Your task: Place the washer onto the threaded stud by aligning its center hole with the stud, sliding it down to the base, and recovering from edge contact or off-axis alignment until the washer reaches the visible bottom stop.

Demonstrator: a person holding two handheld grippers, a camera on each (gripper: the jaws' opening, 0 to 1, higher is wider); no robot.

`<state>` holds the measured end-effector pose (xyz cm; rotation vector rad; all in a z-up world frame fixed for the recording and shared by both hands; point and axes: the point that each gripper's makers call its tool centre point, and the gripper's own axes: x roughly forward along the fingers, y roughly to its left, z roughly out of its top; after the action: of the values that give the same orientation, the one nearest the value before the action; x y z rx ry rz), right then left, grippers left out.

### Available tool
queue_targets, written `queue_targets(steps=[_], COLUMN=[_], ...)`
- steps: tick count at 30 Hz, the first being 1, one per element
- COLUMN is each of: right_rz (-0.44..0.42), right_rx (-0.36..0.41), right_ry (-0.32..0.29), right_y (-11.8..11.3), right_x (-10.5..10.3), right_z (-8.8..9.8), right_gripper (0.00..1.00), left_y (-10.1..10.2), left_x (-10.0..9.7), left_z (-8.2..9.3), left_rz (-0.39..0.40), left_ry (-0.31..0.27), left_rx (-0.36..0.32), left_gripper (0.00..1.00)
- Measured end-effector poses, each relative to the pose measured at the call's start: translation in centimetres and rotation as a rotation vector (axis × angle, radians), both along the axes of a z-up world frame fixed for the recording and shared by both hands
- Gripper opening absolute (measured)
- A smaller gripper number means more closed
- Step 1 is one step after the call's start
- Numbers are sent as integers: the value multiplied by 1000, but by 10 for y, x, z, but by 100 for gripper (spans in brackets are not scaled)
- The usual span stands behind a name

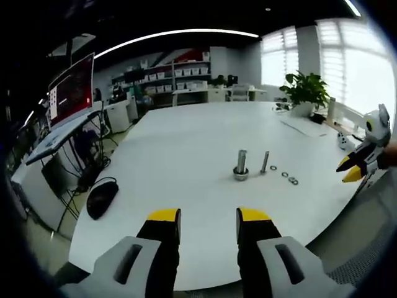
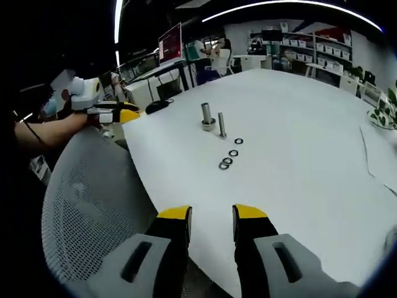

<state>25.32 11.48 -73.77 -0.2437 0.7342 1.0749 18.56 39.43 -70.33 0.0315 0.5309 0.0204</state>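
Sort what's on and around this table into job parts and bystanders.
Job: washers; threaded stud; larger stud in its base; left gripper and right gripper, both open and empty.
Bystanders: potted plant; monitor; mesh chair; shelves.

The table (image 2: 298, 155) is seen as smooth, matt white, the stud (image 2: 206, 113) and washers (image 2: 227, 161) as dull grey metal, the chair back (image 2: 87, 211) as grey mesh, and the gripper (image 2: 212, 225) as matt black, grey and yellow plastic.
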Motion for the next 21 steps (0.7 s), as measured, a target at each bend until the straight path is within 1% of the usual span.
queue_targets(steps=[2, 5, 8, 10, 13, 16, 19, 20, 21], right_rz=[1, 28, 44, 68, 109, 133, 165, 176, 188], right_rx=[0, -20, -19, -26, -47, -52, -78, -87, -96], right_ry=[-11, -20, -10, 2, -4, -6, -16, -24, -28], right_y=[4, 11, 20, 27, 37, 46, 52, 53, 55], right_x=[8, 19, 29, 31, 32, 33, 34, 35, 36], right_z=[-1, -7, -13, -17, -24, -28, -35, -37, -40], right_gripper=[29, 29, 29, 28, 28, 28, 28, 28, 27], left_y=[-1, 3, 7, 7, 10, 12, 16, 20, 22], left_x=[0, 0, -1, -3, -3, -3, -4, -5, -6], left_z=[-1, -1, 0, -4, -4, -6, -5, -8, -10], left_rz=[-2, 5, 20, 20, 29, 45, 48, 66, 88], left_ry=[3, 9, 1, 13, 16, 18, 3, 8, 15], left_rx=[1, 40, 42, 53, 59, 58, 69, 55, 28], left_gripper=[33, 32, 33, 32, 31, 29, 29, 30, 29])
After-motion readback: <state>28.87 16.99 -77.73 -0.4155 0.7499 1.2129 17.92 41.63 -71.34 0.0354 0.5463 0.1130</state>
